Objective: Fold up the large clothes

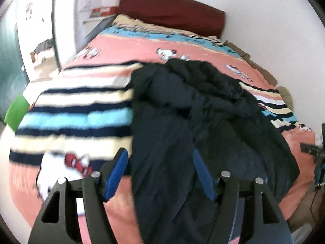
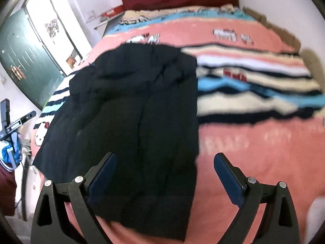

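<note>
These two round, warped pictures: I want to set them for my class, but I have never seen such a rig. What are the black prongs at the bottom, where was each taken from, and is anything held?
Each picture comes from a wide-angle camera on a hand-held gripper, looking along its two fingers. The prongs are those fingers: the left gripper in one view, the right gripper in the other. Both stand open and hold nothing. Below them a dark garment lies on a bed with a pink cartoon bedspread.
</note>
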The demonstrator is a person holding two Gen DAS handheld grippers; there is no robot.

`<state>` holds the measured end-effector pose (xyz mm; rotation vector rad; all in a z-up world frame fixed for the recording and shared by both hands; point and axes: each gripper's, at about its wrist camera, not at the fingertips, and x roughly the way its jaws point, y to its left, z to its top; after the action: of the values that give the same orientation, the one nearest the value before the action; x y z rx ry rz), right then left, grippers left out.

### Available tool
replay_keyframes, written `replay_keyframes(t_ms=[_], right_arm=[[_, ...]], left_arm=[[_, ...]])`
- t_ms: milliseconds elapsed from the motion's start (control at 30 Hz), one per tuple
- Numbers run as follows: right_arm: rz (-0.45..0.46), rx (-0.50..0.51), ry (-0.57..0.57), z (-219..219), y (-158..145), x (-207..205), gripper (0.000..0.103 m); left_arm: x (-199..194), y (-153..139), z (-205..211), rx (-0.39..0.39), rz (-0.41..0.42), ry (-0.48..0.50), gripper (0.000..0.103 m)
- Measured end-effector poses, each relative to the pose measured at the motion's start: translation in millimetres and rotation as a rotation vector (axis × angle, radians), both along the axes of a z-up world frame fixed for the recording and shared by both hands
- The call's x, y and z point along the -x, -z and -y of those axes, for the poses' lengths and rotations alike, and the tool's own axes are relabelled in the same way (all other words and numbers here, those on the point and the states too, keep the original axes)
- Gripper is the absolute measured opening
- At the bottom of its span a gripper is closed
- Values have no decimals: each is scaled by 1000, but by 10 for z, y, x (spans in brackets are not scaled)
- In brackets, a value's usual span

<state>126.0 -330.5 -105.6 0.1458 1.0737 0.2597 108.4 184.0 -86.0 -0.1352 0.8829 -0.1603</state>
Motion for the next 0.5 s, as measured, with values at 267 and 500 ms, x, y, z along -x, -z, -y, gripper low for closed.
replay_keyframes(t_ms=[267, 500], right_arm=[[-98, -101, 70, 169, 471, 269, 96], [-164, -221, 106, 329, 733, 312, 96]], left_arm=[[424, 512, -405, 192, -119, -78, 65], [537, 1102, -467, 533, -213, -96, 65]])
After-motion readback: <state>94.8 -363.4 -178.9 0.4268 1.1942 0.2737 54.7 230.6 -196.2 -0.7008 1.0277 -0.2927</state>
